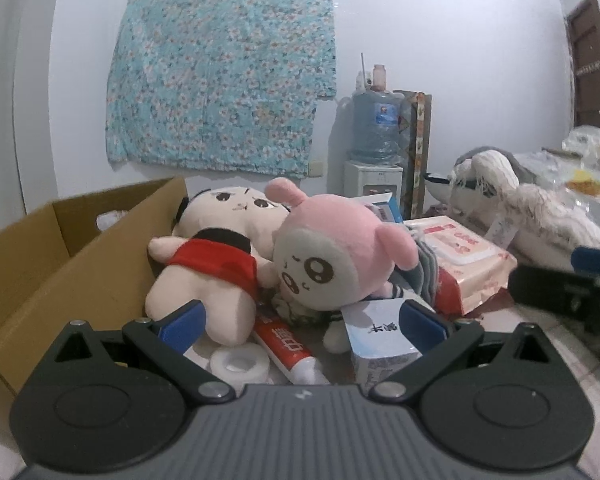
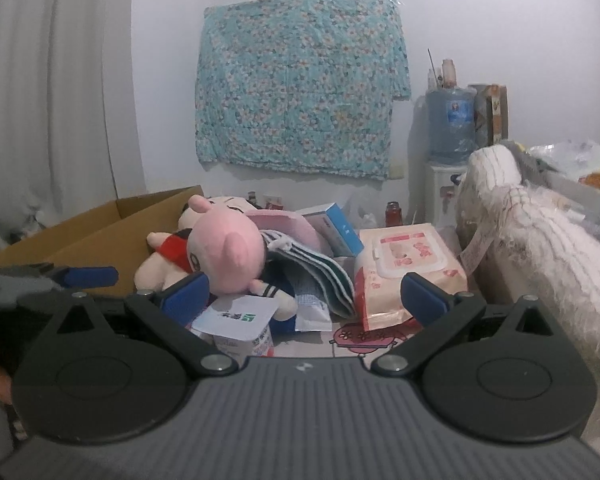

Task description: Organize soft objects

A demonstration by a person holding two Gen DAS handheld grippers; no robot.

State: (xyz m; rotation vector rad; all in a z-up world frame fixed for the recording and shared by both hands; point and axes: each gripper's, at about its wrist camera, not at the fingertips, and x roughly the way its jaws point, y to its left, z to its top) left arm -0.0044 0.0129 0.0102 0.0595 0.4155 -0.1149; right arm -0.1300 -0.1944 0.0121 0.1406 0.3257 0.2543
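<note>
A pink plush [image 1: 336,256] lies on a cream doll in a red top [image 1: 216,264], beside an open cardboard box [image 1: 60,264]. My left gripper [image 1: 300,320] is open and empty just in front of them. In the right wrist view the pink plush [image 2: 224,256], the doll [image 2: 168,260] and the box [image 2: 100,232] sit left of centre. My right gripper [image 2: 304,300] is open and empty, short of the pile. A large white shaggy plush [image 2: 540,256] lies at the right; it also shows in the left wrist view [image 1: 520,204].
Around the plushes lie a wet wipes pack [image 1: 464,264], a toothpaste tube [image 1: 288,348], a tape roll [image 1: 240,364], a small carton [image 1: 380,340] and folded striped cloth [image 2: 320,276]. A water dispenser [image 1: 374,152] stands by the wall. The right gripper [image 1: 572,284] shows at the right edge.
</note>
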